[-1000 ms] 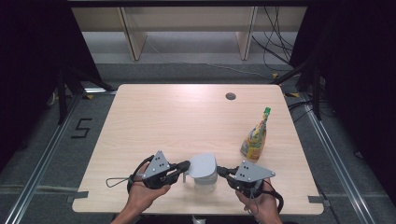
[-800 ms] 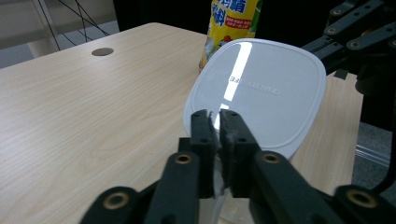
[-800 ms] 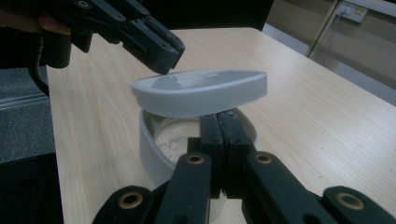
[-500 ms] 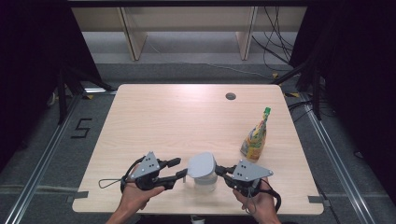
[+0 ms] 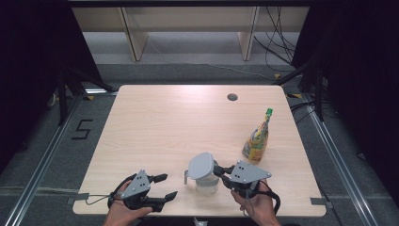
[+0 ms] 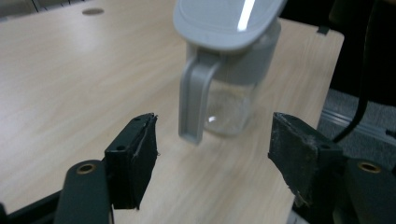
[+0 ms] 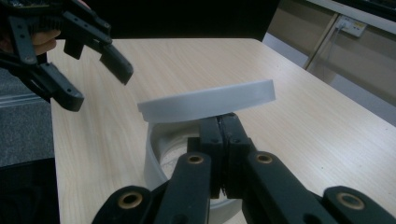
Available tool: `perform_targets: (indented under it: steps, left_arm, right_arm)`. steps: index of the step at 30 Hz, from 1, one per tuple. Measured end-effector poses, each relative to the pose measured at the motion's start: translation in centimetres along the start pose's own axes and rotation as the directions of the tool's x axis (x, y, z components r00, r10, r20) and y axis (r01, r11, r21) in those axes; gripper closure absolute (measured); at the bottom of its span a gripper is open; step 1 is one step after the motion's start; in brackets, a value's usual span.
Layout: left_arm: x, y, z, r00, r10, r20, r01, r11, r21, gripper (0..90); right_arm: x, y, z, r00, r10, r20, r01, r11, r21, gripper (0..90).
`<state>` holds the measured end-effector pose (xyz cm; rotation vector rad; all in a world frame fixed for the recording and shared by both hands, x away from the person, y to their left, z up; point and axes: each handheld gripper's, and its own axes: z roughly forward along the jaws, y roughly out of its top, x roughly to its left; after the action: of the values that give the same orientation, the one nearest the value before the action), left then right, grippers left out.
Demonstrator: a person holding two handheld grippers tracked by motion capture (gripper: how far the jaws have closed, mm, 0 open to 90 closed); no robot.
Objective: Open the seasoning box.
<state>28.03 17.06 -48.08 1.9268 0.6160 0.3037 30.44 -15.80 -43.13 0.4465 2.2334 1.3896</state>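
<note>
Right gripper [image 7: 219, 126], jaws pressed together, pinches the rim of the clear plastic pitcher [image 5: 205, 181] beneath its tilted grey lid [image 7: 208, 102]; left gripper [image 5: 163, 186] has just been opening, empty.

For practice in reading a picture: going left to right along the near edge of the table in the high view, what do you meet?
Left gripper → jug → right gripper → pouch.
</note>
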Motion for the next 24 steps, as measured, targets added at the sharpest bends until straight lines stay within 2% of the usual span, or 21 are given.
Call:
perform_targets:
  steps: [1, 2, 4, 5, 6, 7, 8, 13, 14, 18, 19, 20, 21, 22, 24]
  left_arm:
    - [0.1, -0.2, -0.1, 0.9999, 0.011, 0.001, -0.011, 0.9999, 0.005, 31.2]
    - [0.0, -0.5, -0.4, 0.9998, -0.018, -0.011, 0.018, 0.9998, 0.010, 30.8]
    - [0.1, -0.6, -0.4, 0.9999, -0.008, -0.010, 0.008, 1.0000, 0.001, 30.3]
    - [0.1, -0.8, -0.4, 0.9991, -0.037, -0.024, 0.037, 0.9993, 0.011, 30.0]
    - [0.1, -0.8, -0.4, 0.9991, -0.037, -0.024, 0.037, 0.9993, 0.011, 29.7]
    - [0.3, -0.8, -0.4, 0.9996, -0.011, -0.027, 0.012, 0.9997, 0.022, 29.7]
    - [0.3, -1.1, -0.2, 0.9987, -0.037, -0.036, 0.038, 0.9988, 0.032, 29.3]
    - [0.3, -1.3, 0.1, 0.9982, -0.039, -0.046, 0.041, 0.9979, 0.051, 29.2]
    - [0.3, -1.4, 0.2, 0.9984, -0.034, -0.045, 0.037, 0.9969, 0.069, 29.1]
    - [0.1, -1.4, 0.4, 0.9986, -0.035, -0.041, 0.038, 0.9964, 0.075, 29.1]
    - [0.1, -1.5, 0.6, 0.9991, -0.024, -0.035, 0.027, 0.9963, 0.081, 29.0]
    - [0.0, -1.5, 0.6, 0.9983, -0.037, -0.046, 0.041, 0.9952, 0.089, 29.0]
    - [0.0, -1.5, 0.6, 0.9988, -0.025, -0.041, 0.028, 0.9953, 0.093, 29.1]
    - [-0.1, -1.5, 0.6, 0.9987, -0.030, -0.040, 0.034, 0.9957, 0.086, 29.1]
    - [0.0, -1.5, 0.6, 0.9986, -0.028, -0.044, 0.032, 0.9954, 0.090, 29.0]
  right_arm:
    - [0.2, 0.0, 0.0, 0.9993, 0.037, -0.003, -0.037, 0.999, 0.010, 90.0]
    - [0.0, 0.2, 0.1, 0.9999, 0.010, -0.010, -0.010, 1.000, 0.000, 90.0]
    - [0.1, 0.3, 0.1, 0.9999, 0.013, -0.009, -0.013, 1.000, -0.002, 90.0]
    - [0.1, 0.4, 0.0, 1.0000, 0.004, -0.002, -0.004, 1.000, -0.008, 90.0]
    - [0.1, 0.4, 0.0, 1.0000, 0.004, -0.002, -0.004, 1.000, -0.008, 90.0]
    - [0.1, 0.5, 0.1, 1.0000, 0.000, -0.008, 0.000, 1.000, -0.011, 89.9]
    - [0.1, 0.7, 0.1, 0.9999, -0.006, -0.012, 0.006, 1.000, -0.010, 89.9]
    - [0.4, 1.0, 0.3, 0.9997, -0.021, -0.015, 0.021, 1.000, -0.007, 89.7]
    - [0.3, 1.1, 0.4, 0.9995, -0.026, -0.017, 0.026, 1.000, -0.009, 89.7]
    - [0.5, 1.2, 0.7, 0.9996, -0.020, -0.021, 0.020, 1.000, -0.008, 89.6]
    - [0.5, 1.3, 0.8, 0.9991, -0.032, -0.028, 0.032, 0.999, -0.006, 89.5]
    - [0.6, 1.4, 0.9, 0.9993, -0.029, -0.023, 0.028, 1.000, -0.007, 89.5]
    - [0.6, 1.5, 0.9, 0.9992, -0.033, -0.021, 0.033, 0.999, -0.009, 89.5]
    - [0.6, 1.5, 0.9, 0.9991, -0.039, -0.017, 0.038, 0.999, -0.014, 89.5]
    - [0.7, 1.7, 0.9, 0.9989, -0.034, -0.031, 0.034, 0.999, -0.014, 89.5]
